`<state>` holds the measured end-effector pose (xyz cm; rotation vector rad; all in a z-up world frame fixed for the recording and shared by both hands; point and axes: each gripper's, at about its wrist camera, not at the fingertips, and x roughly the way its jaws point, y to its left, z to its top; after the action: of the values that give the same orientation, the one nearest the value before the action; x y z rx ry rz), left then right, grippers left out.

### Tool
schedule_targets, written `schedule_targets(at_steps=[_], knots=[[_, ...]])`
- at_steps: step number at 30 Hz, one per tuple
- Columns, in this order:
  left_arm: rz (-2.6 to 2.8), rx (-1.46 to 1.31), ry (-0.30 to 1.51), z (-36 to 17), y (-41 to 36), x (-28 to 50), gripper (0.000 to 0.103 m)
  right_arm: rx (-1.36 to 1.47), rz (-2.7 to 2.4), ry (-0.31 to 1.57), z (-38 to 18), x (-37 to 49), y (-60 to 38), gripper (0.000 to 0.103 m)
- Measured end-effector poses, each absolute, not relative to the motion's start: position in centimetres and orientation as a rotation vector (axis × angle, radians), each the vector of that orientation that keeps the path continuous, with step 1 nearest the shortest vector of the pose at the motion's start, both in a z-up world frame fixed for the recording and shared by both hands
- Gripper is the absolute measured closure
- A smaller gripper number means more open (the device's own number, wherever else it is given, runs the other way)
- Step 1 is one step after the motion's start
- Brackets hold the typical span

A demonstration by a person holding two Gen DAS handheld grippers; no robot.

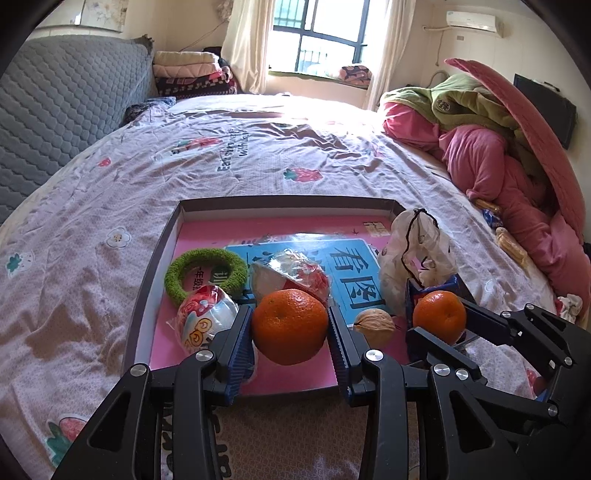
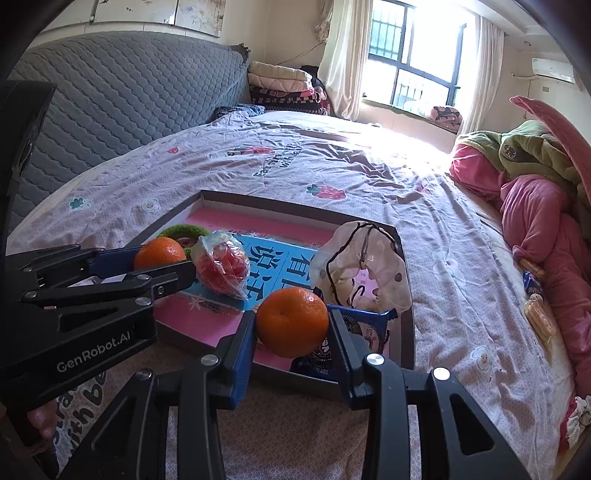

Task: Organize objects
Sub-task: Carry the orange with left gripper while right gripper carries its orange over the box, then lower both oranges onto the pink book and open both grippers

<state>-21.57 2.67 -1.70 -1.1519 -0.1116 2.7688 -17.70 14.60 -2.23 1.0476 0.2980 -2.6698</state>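
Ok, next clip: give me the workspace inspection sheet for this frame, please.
Surface: bed sheet with a shallow tray on it.
Job's things: two oranges, one in the left tongs, one in the right tongs.
Clutter: in the tray, green ring, walnut, wrapped snacks, plastic bag.
Grippers: both closed on an orange above the tray's near edge.
Cables: nothing seen.
Surroundings: piled pink bedding, window, grey headboard.

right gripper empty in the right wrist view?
No, the right gripper is shut on an orange, its blue pads pressing both sides, above the tray.
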Motion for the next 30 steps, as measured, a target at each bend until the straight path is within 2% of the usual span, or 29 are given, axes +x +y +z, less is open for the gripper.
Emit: schedule_targets(at_steps=[20, 30], knots=[[2.716, -1.214, -0.062, -4.0, 4.3, -23.4, 0.062, 1.076, -2.625, 0.29, -4.3, -18.8, 14.8, 0.065], [2.671, -1.274, -0.13, -4.7, 4.1, -24.0, 0.062, 1.085, -2.61, 0.33, -4.3, -19.0, 14.5, 0.064]])
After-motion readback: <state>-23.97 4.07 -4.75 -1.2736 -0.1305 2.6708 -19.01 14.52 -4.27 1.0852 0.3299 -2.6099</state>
